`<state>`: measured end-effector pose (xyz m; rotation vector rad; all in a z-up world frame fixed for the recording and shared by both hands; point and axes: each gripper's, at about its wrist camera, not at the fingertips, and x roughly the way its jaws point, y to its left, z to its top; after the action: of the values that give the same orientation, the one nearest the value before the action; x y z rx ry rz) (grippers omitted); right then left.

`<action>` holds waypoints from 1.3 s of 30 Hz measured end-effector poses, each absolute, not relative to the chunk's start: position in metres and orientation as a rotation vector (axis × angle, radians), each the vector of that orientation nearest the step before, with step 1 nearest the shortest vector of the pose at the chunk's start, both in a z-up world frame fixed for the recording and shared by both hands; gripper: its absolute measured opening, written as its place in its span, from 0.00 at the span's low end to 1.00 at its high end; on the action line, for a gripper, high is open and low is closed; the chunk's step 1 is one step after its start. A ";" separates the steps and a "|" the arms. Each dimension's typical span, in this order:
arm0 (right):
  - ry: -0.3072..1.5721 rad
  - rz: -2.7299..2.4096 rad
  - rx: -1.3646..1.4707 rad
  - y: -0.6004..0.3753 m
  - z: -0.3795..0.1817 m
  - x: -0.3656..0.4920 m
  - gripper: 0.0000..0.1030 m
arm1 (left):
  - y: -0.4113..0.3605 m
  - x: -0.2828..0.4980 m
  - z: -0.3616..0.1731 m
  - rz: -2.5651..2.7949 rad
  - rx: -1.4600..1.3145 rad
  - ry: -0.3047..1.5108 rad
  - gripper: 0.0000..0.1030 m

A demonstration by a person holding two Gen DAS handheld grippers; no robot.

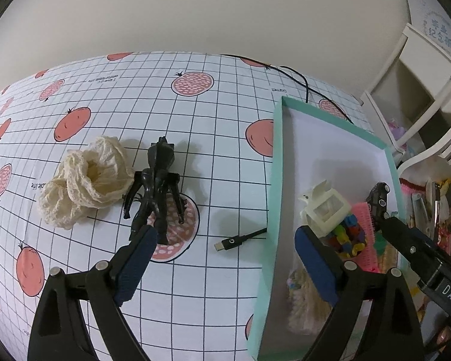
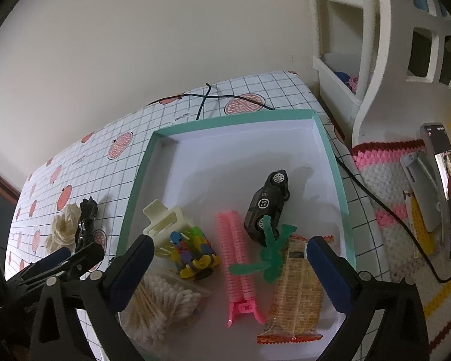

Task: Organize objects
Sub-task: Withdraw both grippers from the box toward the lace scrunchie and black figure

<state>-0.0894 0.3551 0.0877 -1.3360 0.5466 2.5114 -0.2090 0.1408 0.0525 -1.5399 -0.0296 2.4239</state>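
Note:
A black toy figure [image 1: 159,180] stands on the gridded cloth, touching a cream lace scrunchie [image 1: 87,177] on its left. My left gripper [image 1: 224,237] is open and holds nothing; its left fingertip is just in front of the figure. The teal-rimmed box [image 2: 141,180] holds a black toy car [image 2: 266,207], a pink hair roller clip [image 2: 237,255], a green palm tree toy [image 2: 270,249], a snack packet [image 2: 297,288], a cream claw clip [image 2: 165,222], coloured pegs [image 2: 192,249] and cotton swabs [image 2: 156,300]. My right gripper [image 2: 230,240] hovers open over the box, holding nothing.
A black USB cable end [image 1: 228,242] lies on the cloth beside the box wall [image 1: 278,165]. To the right, a phone [image 2: 445,186] rests on a crochet mat [image 2: 385,180]. White furniture [image 2: 372,60] stands behind it, and a plain wall [image 1: 195,15] behind the table.

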 end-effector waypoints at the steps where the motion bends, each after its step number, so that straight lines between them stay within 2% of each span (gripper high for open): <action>1: 0.545 2.512 -1.335 0.354 0.088 -0.090 1.00 | 0.140 -0.209 0.053 2.425 -1.540 -0.031 0.91; 9: 0.538 2.525 -1.318 0.341 0.097 -0.100 1.00 | 0.126 -0.215 0.056 2.443 -1.533 -0.046 0.91; 19: 0.500 2.551 -1.313 0.314 0.106 -0.115 1.00 | 0.086 -0.231 0.068 2.497 -1.515 -0.154 0.91; 30: 0.357 2.705 -1.311 0.245 0.118 -0.138 1.00 | 0.017 -0.248 0.082 2.628 -1.460 -0.303 0.91; 39: 0.332 2.762 -1.360 0.197 0.109 -0.157 1.00 | -0.018 -0.259 0.074 2.620 -1.487 -0.359 0.91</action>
<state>-0.1565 0.1971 0.1093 -1.3596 0.3315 2.7623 -0.2585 -0.0175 0.0736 -1.4875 -0.3592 2.6198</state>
